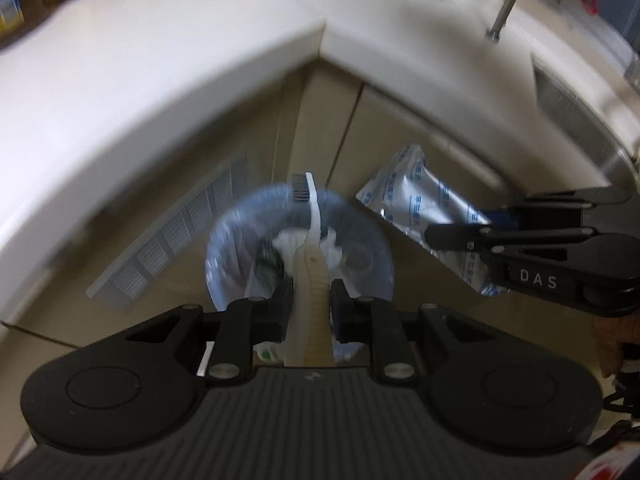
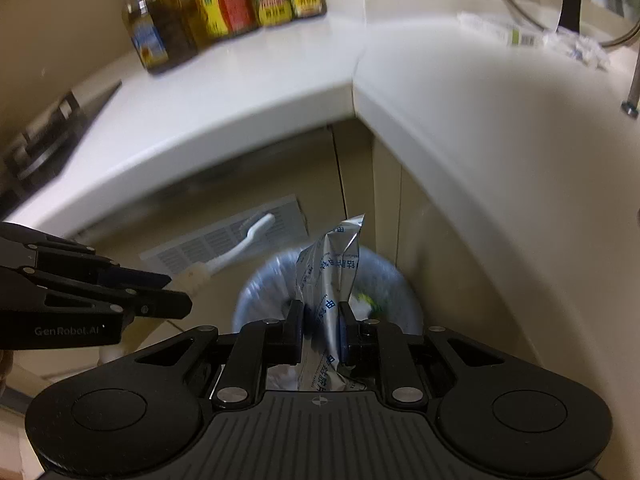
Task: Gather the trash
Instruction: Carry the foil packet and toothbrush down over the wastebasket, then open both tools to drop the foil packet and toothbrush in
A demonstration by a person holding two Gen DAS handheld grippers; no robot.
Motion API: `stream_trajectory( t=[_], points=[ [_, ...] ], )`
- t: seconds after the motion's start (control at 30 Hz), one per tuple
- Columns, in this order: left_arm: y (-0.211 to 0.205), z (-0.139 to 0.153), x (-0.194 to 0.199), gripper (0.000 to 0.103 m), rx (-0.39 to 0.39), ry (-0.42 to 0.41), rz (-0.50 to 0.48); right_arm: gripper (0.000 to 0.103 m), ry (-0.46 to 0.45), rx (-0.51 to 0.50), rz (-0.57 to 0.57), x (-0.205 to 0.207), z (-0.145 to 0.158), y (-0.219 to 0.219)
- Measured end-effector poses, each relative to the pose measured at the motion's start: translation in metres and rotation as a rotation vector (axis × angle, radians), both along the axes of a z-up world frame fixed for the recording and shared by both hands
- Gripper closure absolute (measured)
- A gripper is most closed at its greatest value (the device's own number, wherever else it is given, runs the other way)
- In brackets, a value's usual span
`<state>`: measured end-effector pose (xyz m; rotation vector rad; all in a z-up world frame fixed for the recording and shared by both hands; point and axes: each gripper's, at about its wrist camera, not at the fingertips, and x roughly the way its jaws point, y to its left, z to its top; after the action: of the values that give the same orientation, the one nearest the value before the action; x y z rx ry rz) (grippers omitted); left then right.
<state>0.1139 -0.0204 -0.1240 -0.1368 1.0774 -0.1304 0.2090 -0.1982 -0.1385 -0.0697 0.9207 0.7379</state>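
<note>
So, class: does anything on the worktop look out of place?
Yes. A crumpled wrapper and a small flat box lie loose at the back of the white worktop, by the sink, while the bottles stand neatly in the corner.

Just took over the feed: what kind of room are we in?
Most likely a home kitchen: bottles and jars of condiments on a white corner countertop, a stove at its left end, a lined trash bin below.
</note>
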Motion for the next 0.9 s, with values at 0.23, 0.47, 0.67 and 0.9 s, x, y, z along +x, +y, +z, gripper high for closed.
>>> stream_trajectory(
  t=[0.23, 0.47, 0.67, 0.9],
  points=[
    [-0.005, -0.056, 0.021, 0.085, 0.004, 0.103, 0.067, 0.086, 0.073, -0.044, -0.008, 0.021, -0.053, 0.012],
    [-0.016, -0.100, 0.058, 0.085, -0.013, 0.144, 0.134, 0.086, 0.095, -0.060, -0.017, 0.038, -0.089, 0.020],
    [-0.021, -0.131, 0.076, 0.085, -0.014, 0.192, 0.139, 0.086, 0.127, -0.058, -0.019, 0.047, -0.115, 0.015],
    [-0.023, -0.162, 0.093, 0.085, -0.016, 0.243, 0.148, 0.086, 0.158, -0.056, -0.043, 0.057, -0.133, 0.014]
  ],
)
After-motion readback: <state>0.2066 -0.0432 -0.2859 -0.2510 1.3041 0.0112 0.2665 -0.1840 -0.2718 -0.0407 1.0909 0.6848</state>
